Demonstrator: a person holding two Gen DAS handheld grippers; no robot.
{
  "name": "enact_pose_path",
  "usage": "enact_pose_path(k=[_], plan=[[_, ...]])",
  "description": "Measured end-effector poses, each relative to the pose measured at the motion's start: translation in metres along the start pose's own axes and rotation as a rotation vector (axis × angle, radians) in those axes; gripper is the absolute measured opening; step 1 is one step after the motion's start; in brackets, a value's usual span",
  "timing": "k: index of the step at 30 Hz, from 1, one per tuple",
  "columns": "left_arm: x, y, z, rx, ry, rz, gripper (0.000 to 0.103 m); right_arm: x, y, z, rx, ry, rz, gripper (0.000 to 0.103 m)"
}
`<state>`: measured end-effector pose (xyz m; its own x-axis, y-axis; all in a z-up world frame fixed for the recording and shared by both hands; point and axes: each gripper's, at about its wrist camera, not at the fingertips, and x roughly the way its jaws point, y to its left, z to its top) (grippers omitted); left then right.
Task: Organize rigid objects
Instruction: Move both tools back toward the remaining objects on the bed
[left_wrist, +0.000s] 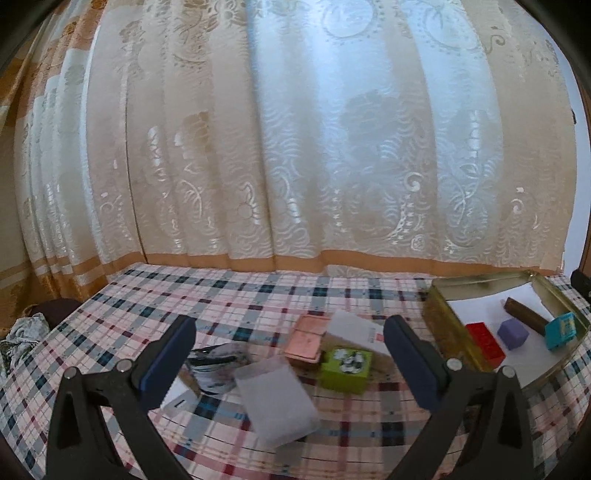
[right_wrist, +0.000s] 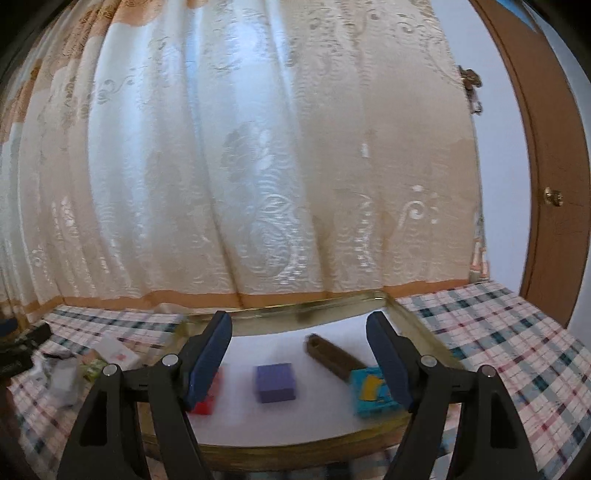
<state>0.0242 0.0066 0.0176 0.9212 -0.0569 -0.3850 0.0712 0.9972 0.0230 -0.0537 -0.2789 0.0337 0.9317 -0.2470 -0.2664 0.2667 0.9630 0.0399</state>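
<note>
My left gripper (left_wrist: 291, 354) is open and empty above a pile on the checked cloth: a green box (left_wrist: 346, 369), a pink case (left_wrist: 306, 341), a white card (left_wrist: 356, 330), a frosted plastic pouch (left_wrist: 277, 400) and a crumpled wrapper (left_wrist: 218, 369). A gold tin (left_wrist: 439, 317) at the right holds a red block (left_wrist: 484, 345), a purple cube (left_wrist: 512, 334), a brown stick (left_wrist: 526, 314) and a teal box (left_wrist: 561, 329). My right gripper (right_wrist: 299, 363) is open and empty over the tin (right_wrist: 303, 308), above the purple cube (right_wrist: 275, 382), with the red block (right_wrist: 208, 398), brown stick (right_wrist: 332, 356) and teal box (right_wrist: 371, 393) around it.
A lace curtain (left_wrist: 295, 147) hangs along the table's far edge. A wooden door (right_wrist: 546, 166) stands at the right. A dark object (right_wrist: 22, 349) lies at the table's left edge. Crumpled cloth (left_wrist: 22, 332) lies off the table's left side.
</note>
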Motion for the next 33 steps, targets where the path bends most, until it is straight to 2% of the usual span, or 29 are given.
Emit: enact_pose_path(k=[4,13,24,29,33], plan=[[0.000,0.010,0.000,-0.012,-0.005,0.006,0.103,0.001,0.025,0.002,0.029,0.024,0.053,0.077],[0.006,0.029,-0.002,-0.025,0.003,0.025,0.103,0.006,0.090,-0.010,0.004,0.060,0.157,0.077],[0.017,0.055,-0.004,-0.063,0.025,0.045,0.103,0.018,0.130,-0.020,0.026,0.115,0.213,0.077],[0.028,0.066,-0.007,-0.063,0.063,0.065,0.103,0.025,0.147,-0.022,0.021,0.147,0.225,0.077],[0.045,0.087,-0.014,-0.100,0.143,0.077,0.103,0.032,0.164,-0.028,0.021,0.193,0.263,0.077]])
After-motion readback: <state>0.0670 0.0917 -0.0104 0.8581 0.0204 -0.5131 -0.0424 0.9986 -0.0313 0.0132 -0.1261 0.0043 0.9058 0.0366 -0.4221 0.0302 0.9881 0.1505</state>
